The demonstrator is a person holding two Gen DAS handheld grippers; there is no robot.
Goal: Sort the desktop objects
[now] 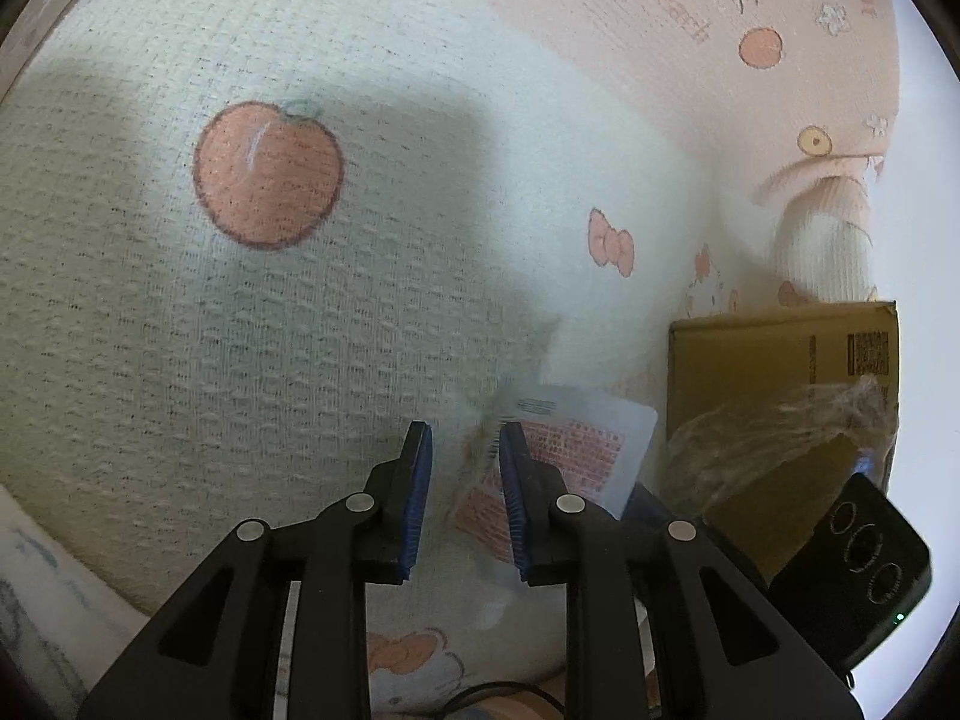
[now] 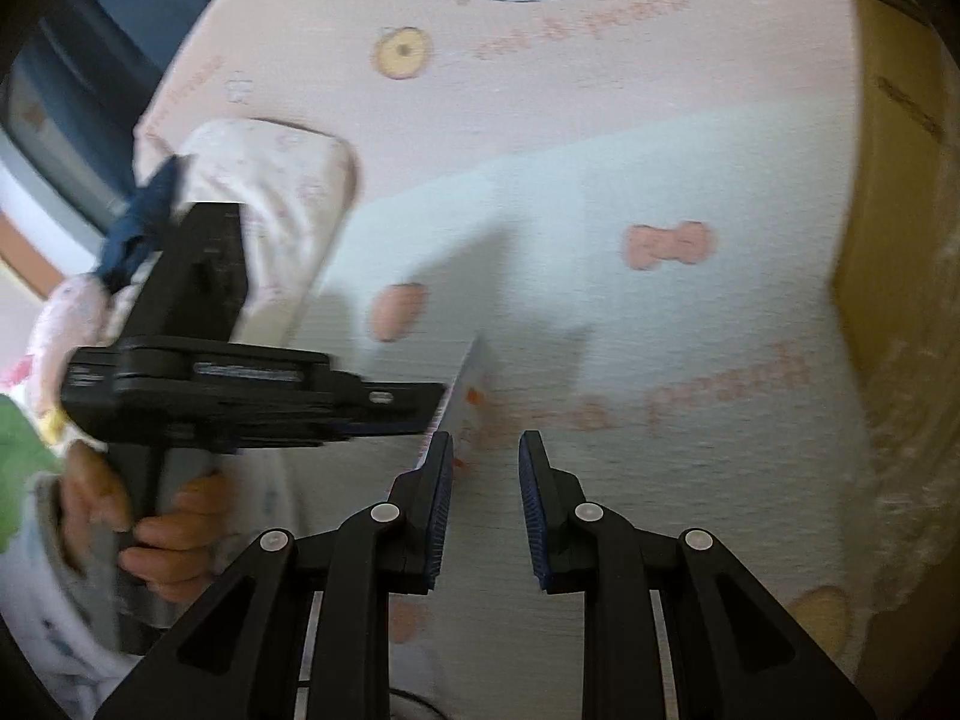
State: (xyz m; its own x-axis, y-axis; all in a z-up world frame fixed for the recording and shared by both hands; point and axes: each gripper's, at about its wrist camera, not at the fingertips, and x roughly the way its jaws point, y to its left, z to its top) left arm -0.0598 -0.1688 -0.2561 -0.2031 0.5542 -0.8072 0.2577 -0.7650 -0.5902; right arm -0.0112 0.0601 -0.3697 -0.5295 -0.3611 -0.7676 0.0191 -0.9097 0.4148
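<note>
In the left wrist view my left gripper (image 1: pixel 465 438) is open above a white and pink patterned cloth (image 1: pixel 300 300). A thin white card with red print (image 1: pixel 576 450) lies just beyond its right finger, blurred, partly behind that finger. I cannot tell whether the finger touches it. In the right wrist view my right gripper (image 2: pixel 485 450) is open and empty over the same cloth (image 2: pixel 660 330). The left gripper (image 2: pixel 252 384) reaches in from the left, held by a hand, its tip at the card (image 2: pixel 468 396), which shows edge-on and tilted.
A brown cardboard box (image 1: pixel 780 360) stands at the right with clear wrap over it; it also shows in the right wrist view (image 2: pixel 888 240). The right gripper's black body (image 1: pixel 852 564) sits below it. A folded pink cloth (image 2: pixel 270 192) lies at the left.
</note>
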